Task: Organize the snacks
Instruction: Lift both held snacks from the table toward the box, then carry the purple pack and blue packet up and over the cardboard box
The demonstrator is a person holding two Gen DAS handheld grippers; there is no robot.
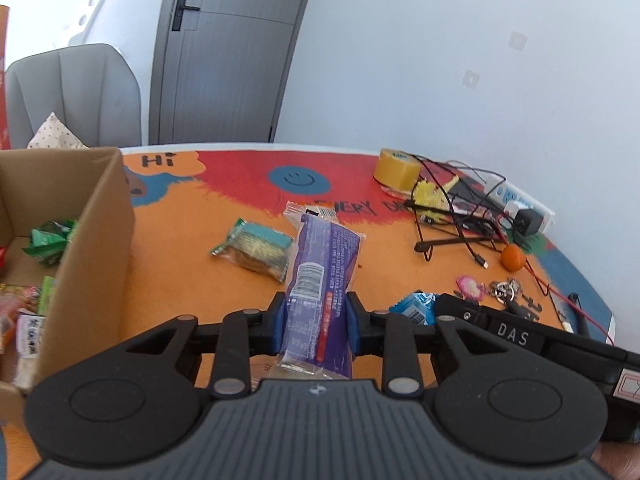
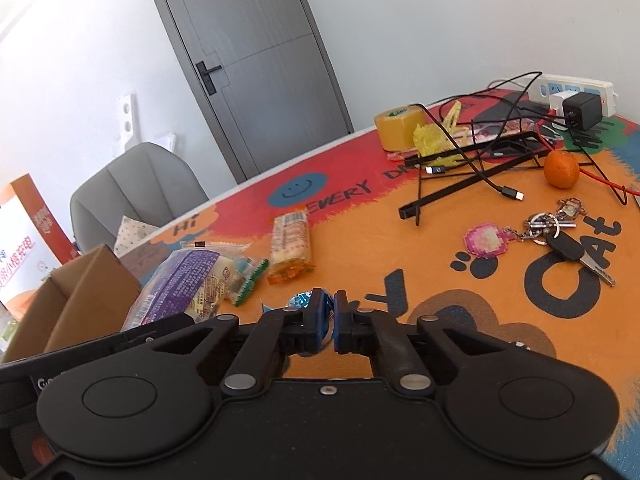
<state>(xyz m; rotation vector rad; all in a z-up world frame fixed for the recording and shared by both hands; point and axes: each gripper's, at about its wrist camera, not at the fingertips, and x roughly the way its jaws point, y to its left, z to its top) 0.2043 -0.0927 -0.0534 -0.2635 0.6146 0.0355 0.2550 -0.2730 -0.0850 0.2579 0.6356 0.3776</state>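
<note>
Yellow tape roll (image 2: 396, 130), orange fruit (image 2: 561, 169), keys (image 2: 560, 236), power strip (image 2: 576, 90), grey chair (image 2: 136, 188).

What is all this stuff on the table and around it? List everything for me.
purple snack pack: 1, purple and clear, clamped in the left gripper, lifted.
blue wrapped snack: 1, blue, pinched in the right gripper.
green-edged cracker pack: 1, green and tan, on the mat.
orange-ended biscuit pack: 1, cream and orange, on the mat.
cardboard box: 1, brown, left of the mat, snacks inside.
tape roll: 1, yellow, far side.
tangerine: 1, orange, near the cables.
keys with pink charm: 1 bunch, right side.
power strip: 1, white, far right.
chair: 1, grey, beyond the table.
door: 1, grey, closed.
left gripper: black, shut.
right gripper: black, shut.
</note>
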